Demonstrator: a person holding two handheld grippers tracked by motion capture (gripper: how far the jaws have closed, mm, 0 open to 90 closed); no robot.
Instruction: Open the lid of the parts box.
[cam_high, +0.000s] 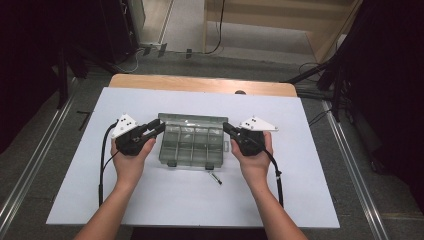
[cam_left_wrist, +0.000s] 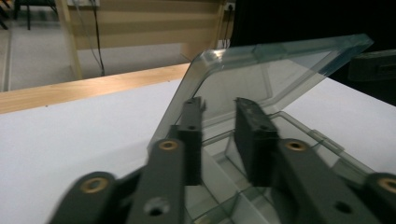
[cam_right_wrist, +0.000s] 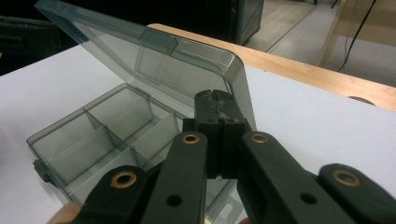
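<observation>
Two grippers flank my organizer box (cam_high: 192, 142), long axis between them: left gripper (cam_high: 156, 128) part-open, empty; right gripper (cam_high: 227, 128) closed, empty, beside lid (cam_right_wrist: 187, 60).

A white-topped counter (cam_high: 190, 200) with a wooden far edge fills the frame's centre; grey floor (cam_high: 60, 145) surrounds it; black curtains (cam_high: 395, 75) darken both upper corners; cables (cam_high: 220, 30) trail at top.
</observation>
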